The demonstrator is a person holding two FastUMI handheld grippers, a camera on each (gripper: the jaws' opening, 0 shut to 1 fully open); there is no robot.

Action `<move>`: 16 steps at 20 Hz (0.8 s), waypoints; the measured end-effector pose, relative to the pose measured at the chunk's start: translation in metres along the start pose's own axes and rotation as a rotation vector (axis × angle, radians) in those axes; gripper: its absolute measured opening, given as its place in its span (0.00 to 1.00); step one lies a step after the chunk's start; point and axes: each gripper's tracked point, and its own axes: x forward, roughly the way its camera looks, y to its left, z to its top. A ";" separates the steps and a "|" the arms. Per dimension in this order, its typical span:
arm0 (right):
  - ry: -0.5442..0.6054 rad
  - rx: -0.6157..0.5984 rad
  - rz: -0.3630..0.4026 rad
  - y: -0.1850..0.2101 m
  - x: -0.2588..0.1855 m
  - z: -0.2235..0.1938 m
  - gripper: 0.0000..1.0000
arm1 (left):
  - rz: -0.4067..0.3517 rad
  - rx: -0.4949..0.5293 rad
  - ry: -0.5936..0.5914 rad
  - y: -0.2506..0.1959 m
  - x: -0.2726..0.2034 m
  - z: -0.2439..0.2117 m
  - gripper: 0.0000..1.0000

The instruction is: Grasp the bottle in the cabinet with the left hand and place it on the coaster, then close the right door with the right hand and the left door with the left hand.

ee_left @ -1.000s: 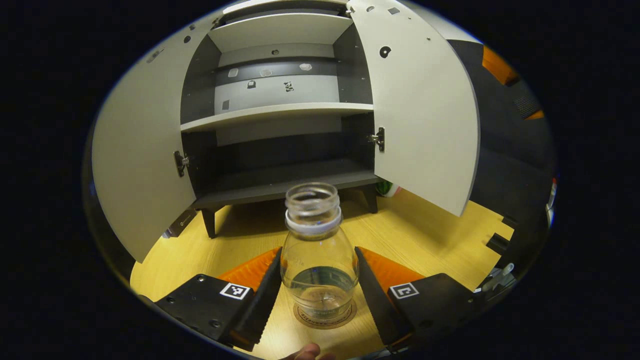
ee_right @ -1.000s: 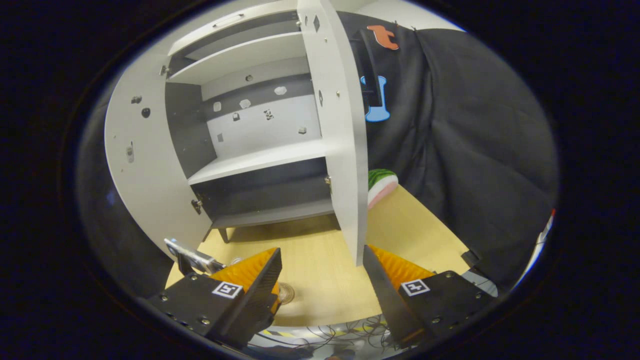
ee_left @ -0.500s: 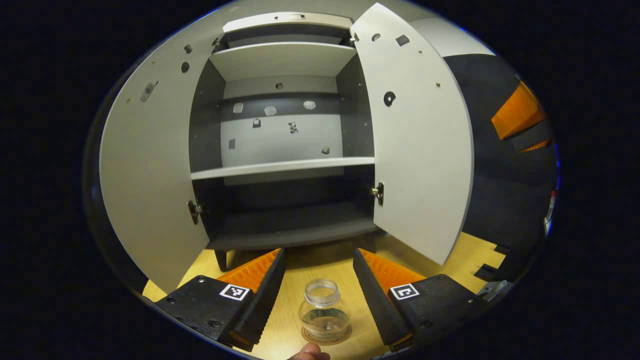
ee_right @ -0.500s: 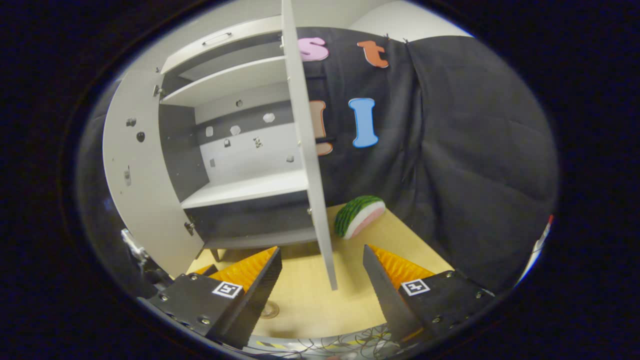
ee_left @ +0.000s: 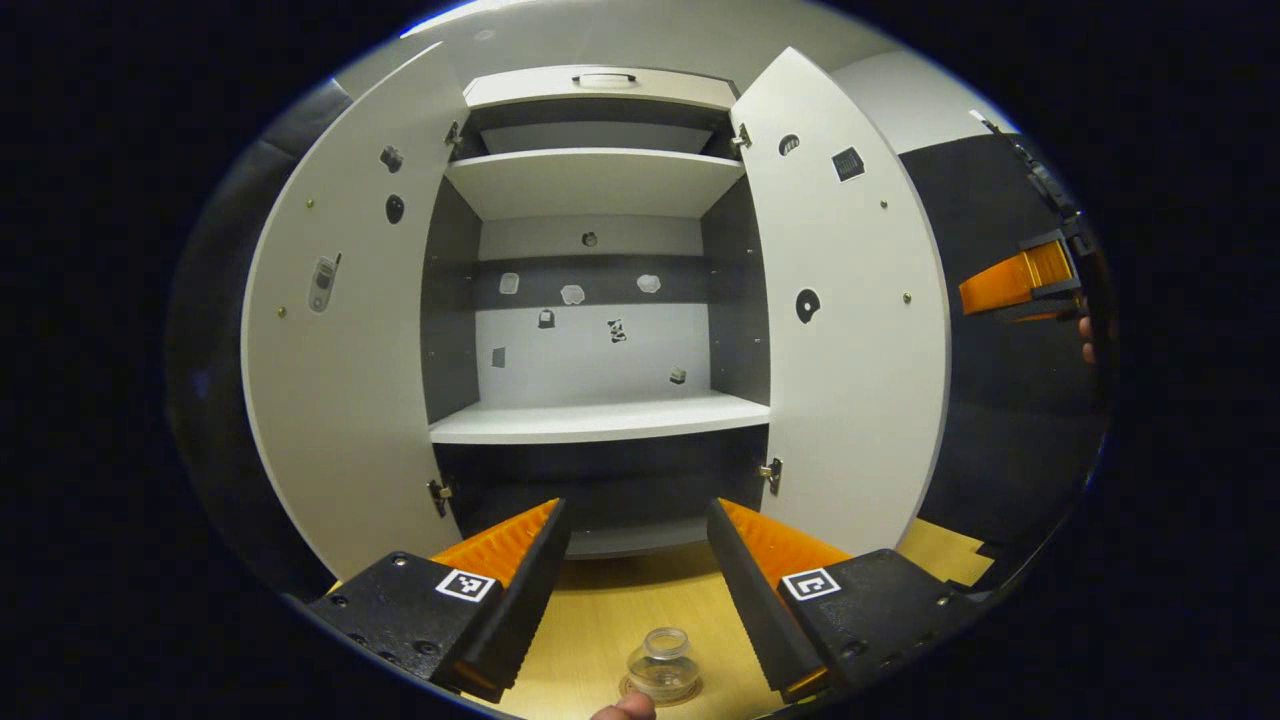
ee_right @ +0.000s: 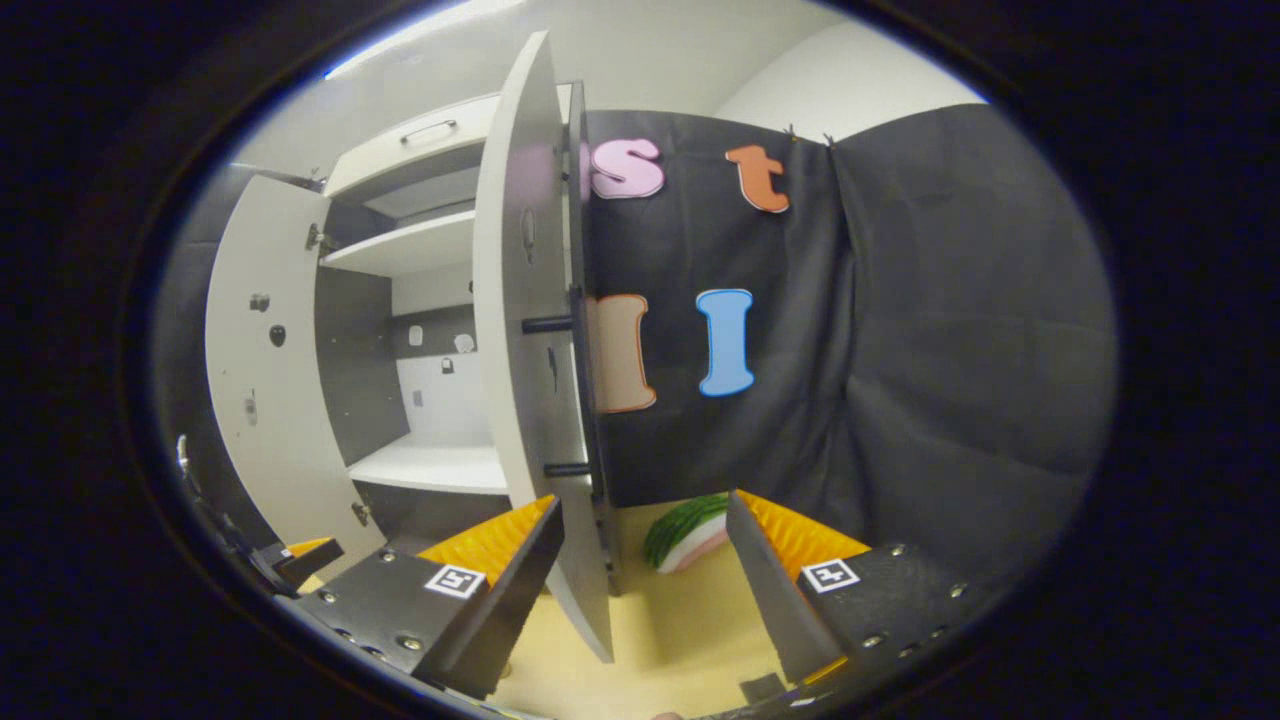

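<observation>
Left gripper view has my left tool (ee_left: 640,560) spread wide and empty, raised above the small clear glass bottle (ee_left: 664,664), which stands on the round brown coaster (ee_left: 634,690) on the pale wooden surface (ee_left: 610,625) in front of the grey two-door cabinet (ee_left: 600,180). So I judge the placing step done and the door-closing step in hand. Both doors stand swung out: the cabinet's left door (ee_left: 345,350) and its right door (ee_left: 850,330).

From the right gripper view, my right tool (ee_right: 645,565) is also wide open, holding nothing, with the right door's edge (ee_right: 590,600) between its fingers and the door's dark bar handle (ee_right: 585,380) just above. A watermelon-slice toy (ee_right: 685,530) lies on the surface beyond that door.

Next I would put the right tool against the outer face of the right door and sweep it toward the cabinet, clear of the bottle.
</observation>
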 end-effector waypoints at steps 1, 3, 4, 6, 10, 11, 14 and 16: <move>-0.007 -0.005 0.014 0.000 0.007 0.002 0.99 | 0.012 -0.003 0.009 0.004 -0.004 -0.001 0.89; -0.007 -0.005 0.041 0.004 0.018 0.004 1.00 | 0.049 -0.015 0.034 0.016 -0.009 -0.004 0.89; -0.006 -0.007 0.046 0.004 0.023 0.005 0.99 | 0.064 -0.023 0.043 0.021 -0.012 -0.005 0.89; 0.004 -0.008 0.064 0.005 0.027 0.002 1.00 | 0.093 -0.029 0.063 0.030 -0.017 -0.010 0.89; -0.003 -0.012 0.087 0.012 0.027 0.002 0.92 | 0.138 -0.042 0.071 0.047 -0.025 -0.014 0.89; -0.003 -0.012 0.096 0.014 0.028 0.001 0.97 | 0.143 -0.044 0.076 0.048 -0.026 -0.014 0.89; -0.002 -0.004 0.126 0.025 0.027 0.000 0.96 | 0.151 -0.042 0.076 0.052 -0.027 -0.015 0.89; 0.000 -0.004 0.145 0.035 0.028 -0.001 0.96 | 0.150 -0.045 0.073 0.052 -0.027 -0.013 0.89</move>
